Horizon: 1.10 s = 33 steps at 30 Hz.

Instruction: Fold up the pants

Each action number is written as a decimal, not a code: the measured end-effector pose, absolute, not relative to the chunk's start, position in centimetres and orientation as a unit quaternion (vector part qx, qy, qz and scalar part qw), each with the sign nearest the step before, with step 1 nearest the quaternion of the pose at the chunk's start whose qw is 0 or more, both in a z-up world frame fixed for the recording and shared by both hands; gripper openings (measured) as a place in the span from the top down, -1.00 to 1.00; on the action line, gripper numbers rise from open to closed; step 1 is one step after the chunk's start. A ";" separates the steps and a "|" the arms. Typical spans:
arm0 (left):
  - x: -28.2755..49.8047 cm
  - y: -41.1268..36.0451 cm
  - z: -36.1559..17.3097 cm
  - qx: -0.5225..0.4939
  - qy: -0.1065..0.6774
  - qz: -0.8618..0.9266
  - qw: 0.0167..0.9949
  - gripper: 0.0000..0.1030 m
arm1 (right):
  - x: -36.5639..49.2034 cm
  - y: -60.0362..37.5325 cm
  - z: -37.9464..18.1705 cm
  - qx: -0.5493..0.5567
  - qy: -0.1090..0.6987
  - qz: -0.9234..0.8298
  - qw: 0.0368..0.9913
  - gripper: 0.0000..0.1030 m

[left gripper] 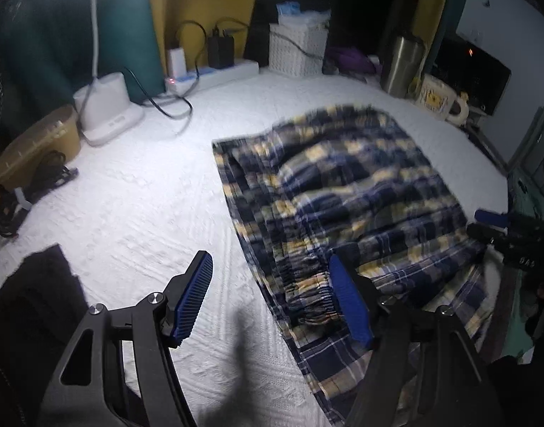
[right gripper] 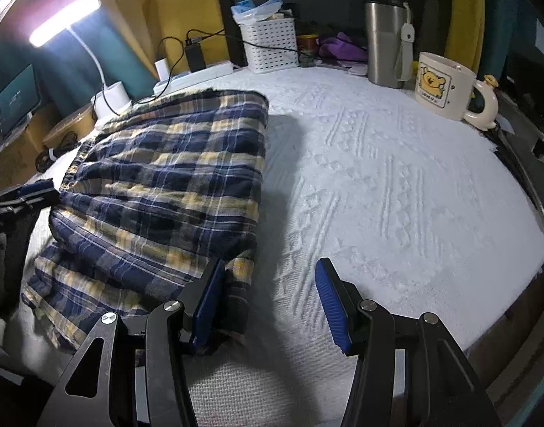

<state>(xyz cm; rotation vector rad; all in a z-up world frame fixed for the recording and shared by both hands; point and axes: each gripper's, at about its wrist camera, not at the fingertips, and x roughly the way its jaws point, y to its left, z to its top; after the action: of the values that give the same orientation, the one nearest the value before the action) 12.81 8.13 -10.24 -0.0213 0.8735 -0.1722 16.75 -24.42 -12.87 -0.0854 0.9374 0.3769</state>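
While the pants (right gripper: 158, 185) lie folded near the surface's front edge, I've both sets of jaws released: left gripper (left gripper: 272, 299) and right gripper (right gripper: 268, 302) flanking them.

Navy, yellow and white plaid pants (right gripper: 158, 185) lay left of the right gripper's blue ribbed pads (right gripper: 330, 306); white textured cloth (right gripper: 396, 195) lay ahead.

Plaid pants (right gripper: 158, 185) in navy, yellow and white lie folded into a thick, rumpled bundle on a white textured cloth (right gripper: 396, 195). The gathered elastic waistband (left gripper: 307, 284) runs along one side, with layers stacked unevenly and a looser checked layer spread beneath.
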 end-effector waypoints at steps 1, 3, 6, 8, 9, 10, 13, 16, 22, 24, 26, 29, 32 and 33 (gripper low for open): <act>12.9 8.3 -9.7 -0.009 0.420 -0.076 0.904 -0.35 | 16.8 -24.6 -12.5 -0.040 0.446 0.178 0.876 -0.07; 13.1 8.6 -8.9 -0.011 0.415 -0.065 0.907 -0.35 | 16.9 -25.0 -12.0 -0.036 0.442 0.175 0.879 -0.07; 13.3 9.0 -8.1 -0.025 0.409 -0.058 0.910 -0.35 | 17.3 -25.6 -11.2 -0.031 0.435 0.171 0.884 -0.07; 13.5 8.9 -7.6 -0.026 0.404 -0.055 0.913 -0.35 | 17.7 -25.9 -10.7 -0.028 0.430 0.169 0.886 -0.07; 13.7 8.9 -7.4 -0.027 0.403 -0.056 0.913 -0.35 | 18.0 -26.0 -10.5 -0.027 0.428 0.169 0.888 -0.07; 14.0 8.7 -7.2 -0.029 0.402 -0.057 0.914 -0.35 | 18.2 -26.1 -10.3 -0.026 0.426 0.168 0.889 -0.08; 14.5 8.2 -6.6 -0.031 0.396 -0.065 0.916 -0.36 | 19.0 -26.2 -9.8 -0.026 0.421 0.167 0.891 -0.08; 15.2 7.6 -6.3 -0.031 0.392 -0.073 0.916 -0.43 | 20.0 -26.2 -9.5 -0.026 0.418 0.168 0.892 -0.08; 16.7 7.2 -6.9 -0.032 0.400 -0.079 0.913 -0.46 | 22.2 -25.6 -9.4 -0.027 0.417 0.176 0.891 -0.08; 17.3 7.4 -7.5 -0.036 0.406 -0.078 0.910 -0.47 | 22.8 -25.3 -9.4 -0.029 0.417 0.178 0.891 -0.08; 17.7 7.5 -8.1 -0.039 0.412 -0.076 0.907 -0.47 | 23.6 -24.9 -9.5 -0.031 0.418 0.182 0.890 -0.09; 18.4 8.0 -9.2 -0.045 0.422 -0.072 0.902 -0.47 | 24.6 -24.3 -9.7 -0.033 0.420 0.187 0.887 -0.09; 19.0 8.3 -10.1 -0.051 0.430 -0.072 0.898 -0.48 | 25.5 -23.6 -10.1 -0.036 0.423 0.192 0.885 -0.09; 19.2 8.4 -10.4 -0.053 0.433 -0.073 0.897 -0.48 | 25.9 -23.3 -10.2 -0.037 0.425 0.194 0.883 -0.09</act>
<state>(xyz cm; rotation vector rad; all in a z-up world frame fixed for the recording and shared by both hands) 19.19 8.43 -10.42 -0.1104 0.8975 -0.1510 25.87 -23.34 -10.23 -0.0774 0.8856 0.4036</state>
